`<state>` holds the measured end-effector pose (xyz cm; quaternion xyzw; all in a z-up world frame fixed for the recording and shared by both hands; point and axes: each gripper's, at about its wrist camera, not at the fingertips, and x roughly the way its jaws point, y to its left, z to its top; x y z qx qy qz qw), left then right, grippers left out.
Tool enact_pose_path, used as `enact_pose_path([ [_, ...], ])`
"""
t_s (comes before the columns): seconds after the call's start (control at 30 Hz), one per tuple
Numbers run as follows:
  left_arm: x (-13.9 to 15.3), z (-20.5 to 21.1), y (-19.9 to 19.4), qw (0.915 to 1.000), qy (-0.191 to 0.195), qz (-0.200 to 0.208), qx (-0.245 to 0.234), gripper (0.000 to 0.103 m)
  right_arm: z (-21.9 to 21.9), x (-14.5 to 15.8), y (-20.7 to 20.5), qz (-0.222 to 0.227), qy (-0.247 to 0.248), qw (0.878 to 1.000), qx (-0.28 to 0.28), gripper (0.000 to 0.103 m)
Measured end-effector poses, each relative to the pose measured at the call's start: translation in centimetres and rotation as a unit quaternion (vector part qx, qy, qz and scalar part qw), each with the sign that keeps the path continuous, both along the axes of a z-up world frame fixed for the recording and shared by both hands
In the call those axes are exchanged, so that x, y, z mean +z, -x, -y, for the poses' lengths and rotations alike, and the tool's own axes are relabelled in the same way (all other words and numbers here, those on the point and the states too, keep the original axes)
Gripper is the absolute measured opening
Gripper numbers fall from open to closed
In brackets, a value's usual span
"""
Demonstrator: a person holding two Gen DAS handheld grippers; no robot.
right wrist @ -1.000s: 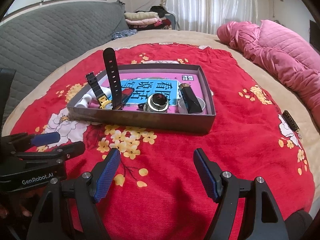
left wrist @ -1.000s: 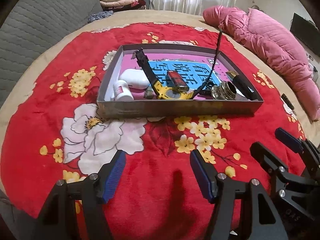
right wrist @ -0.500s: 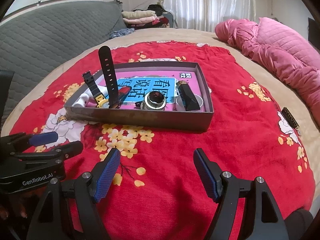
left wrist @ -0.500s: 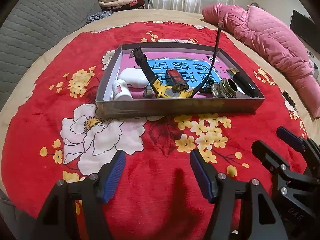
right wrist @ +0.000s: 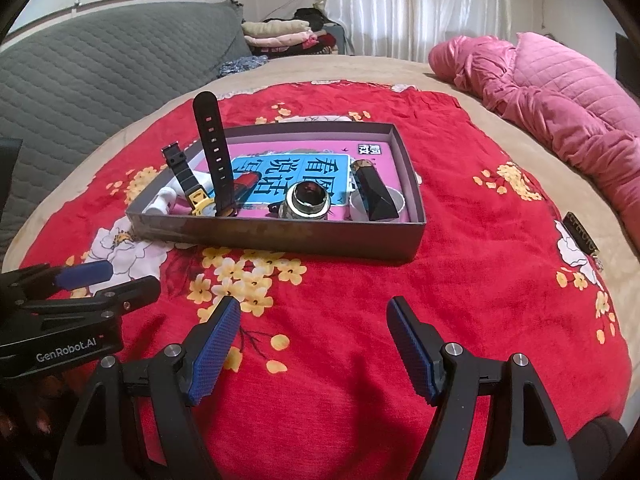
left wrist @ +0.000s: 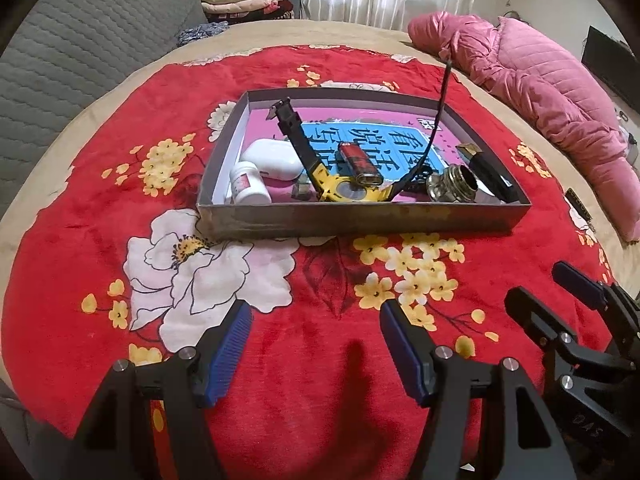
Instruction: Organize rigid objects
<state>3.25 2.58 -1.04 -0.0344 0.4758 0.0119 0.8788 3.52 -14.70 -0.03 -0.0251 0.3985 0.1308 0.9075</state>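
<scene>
Grey cardboard makes up the shallow rectangular tray (left wrist: 360, 220) resting on the red floral blanket (left wrist: 100, 208). Inside, on a pink and blue printed sheet (left wrist: 360, 136), lie a small white pill bottle (left wrist: 248, 189), a white oval earbud case (left wrist: 274, 159), a yellow-faced watch with black straps (left wrist: 344, 192) sticking up over the rim, a red lighter (left wrist: 359, 163), a round metal ring fitting (left wrist: 454, 184) and a black faceted bar (right wrist: 376, 196).

Both tools hover low over the blanket, just in front of the tray, side by side. The left gripper (left wrist: 314, 350) has its blue-padded fingers spread apart with nothing between them; the right gripper (right wrist: 312, 346) is likewise spread and empty.
</scene>
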Motion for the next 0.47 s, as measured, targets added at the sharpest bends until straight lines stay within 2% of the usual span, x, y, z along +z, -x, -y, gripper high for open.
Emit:
enact_pose_path([
  [0.47,-0.23,-0.12,-0.31,1.0,-0.009,0.001,0.001,0.066,0.49,0.1,-0.39,0.004,-0.008,1.0,-0.009,0.077],
])
